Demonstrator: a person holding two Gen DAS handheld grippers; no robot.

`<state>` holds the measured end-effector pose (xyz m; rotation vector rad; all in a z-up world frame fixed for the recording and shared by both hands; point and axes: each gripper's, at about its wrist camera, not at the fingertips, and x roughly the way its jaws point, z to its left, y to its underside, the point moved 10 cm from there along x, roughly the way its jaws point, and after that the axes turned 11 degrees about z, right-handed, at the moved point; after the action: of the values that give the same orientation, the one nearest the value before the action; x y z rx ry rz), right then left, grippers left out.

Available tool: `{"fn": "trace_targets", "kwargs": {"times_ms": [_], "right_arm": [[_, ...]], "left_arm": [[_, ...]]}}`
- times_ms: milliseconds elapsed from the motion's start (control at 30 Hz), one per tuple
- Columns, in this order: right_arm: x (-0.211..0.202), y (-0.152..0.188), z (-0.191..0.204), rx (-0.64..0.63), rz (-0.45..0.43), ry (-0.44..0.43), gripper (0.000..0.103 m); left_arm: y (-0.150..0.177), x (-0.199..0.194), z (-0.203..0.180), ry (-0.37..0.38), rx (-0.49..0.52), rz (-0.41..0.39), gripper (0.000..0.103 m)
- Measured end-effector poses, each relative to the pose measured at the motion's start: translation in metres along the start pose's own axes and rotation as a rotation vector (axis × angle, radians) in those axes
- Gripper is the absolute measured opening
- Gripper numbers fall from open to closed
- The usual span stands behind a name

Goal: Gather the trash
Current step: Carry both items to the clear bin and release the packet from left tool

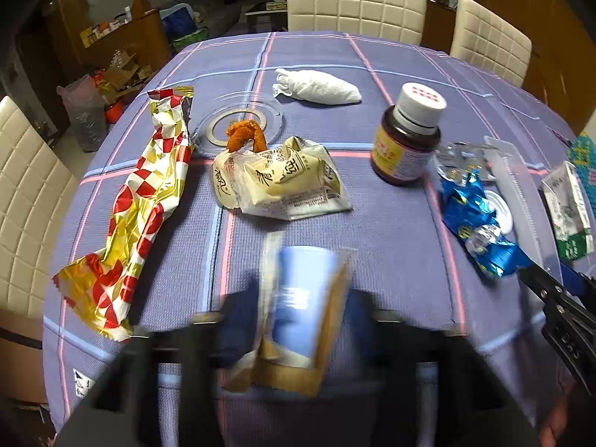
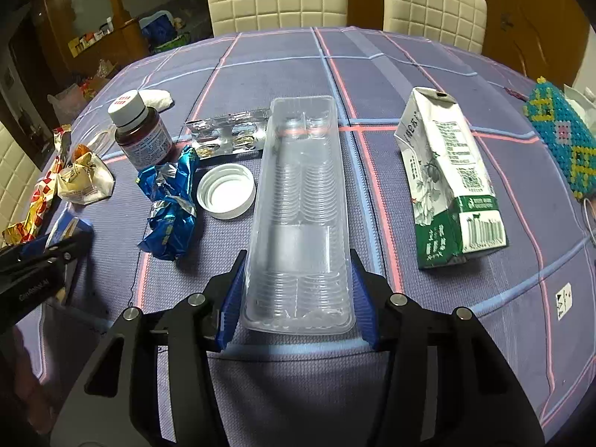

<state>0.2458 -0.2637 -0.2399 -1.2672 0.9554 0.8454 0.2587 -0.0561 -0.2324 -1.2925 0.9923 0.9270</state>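
While the left gripper [image 1: 298, 320] is clamping its blurred jaws on a blue-and-tan wrapper [image 1: 301, 298] near the table's [image 2: 465, 335] close edge, the red-and-yellow wrapper [image 1: 138, 208] is lying at far left. Further right, the right gripper [image 2: 297, 298] is pressing both blue pads [image 2: 232, 294] against a clear plastic tray [image 2: 298, 205], with the milk carton [image 2: 447, 178] lying beyond.

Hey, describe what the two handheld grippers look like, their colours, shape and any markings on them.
Both grippers, the left gripper and the right gripper, are black linkage frames with two angled fingers. On the right one, silver round pivot pins show at the joints, and its ribbed blue pads line the fingers' inner faces. Seen from the right wrist view, the left gripper's side carries small pale lettering, too small to read.
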Motion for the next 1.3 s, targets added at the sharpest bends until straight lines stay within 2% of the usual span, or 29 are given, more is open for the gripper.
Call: {"fn": "trace_targets", "kwargs": {"times_ms": [100,300,500,867,1100,1300], "right_arm": [[-0.009,0.003,0.000,0.010,-0.020,0.001,0.052],[-0.040,0.010,0.009,0.000,-0.078,0.016,0.052],[-0.065,0.019,0.044,-0.068,-0.107,0.011,0.052],[-0.078,0.039,0.171,-0.296,-0.113,-0.032,0.052],[-0.077,0.051,0.258,-0.419,-0.106,-0.063,0.052],[-0.074,0.057,0.317,-0.498,-0.092,-0.084,0.052]], "left_arm": [[0.006,-0.008,0.000,0.013,0.009,-0.005,0.032],[0.015,-0.041,0.012,0.018,0.003,-0.081,0.032],[0.030,-0.065,0.044,0.018,-0.038,-0.120,0.032],[0.059,-0.087,0.150,0.003,-0.191,-0.158,0.032],[0.071,-0.082,0.222,-0.028,-0.273,-0.147,0.032],[0.074,-0.071,0.273,-0.049,-0.327,-0.125,0.032]]}}
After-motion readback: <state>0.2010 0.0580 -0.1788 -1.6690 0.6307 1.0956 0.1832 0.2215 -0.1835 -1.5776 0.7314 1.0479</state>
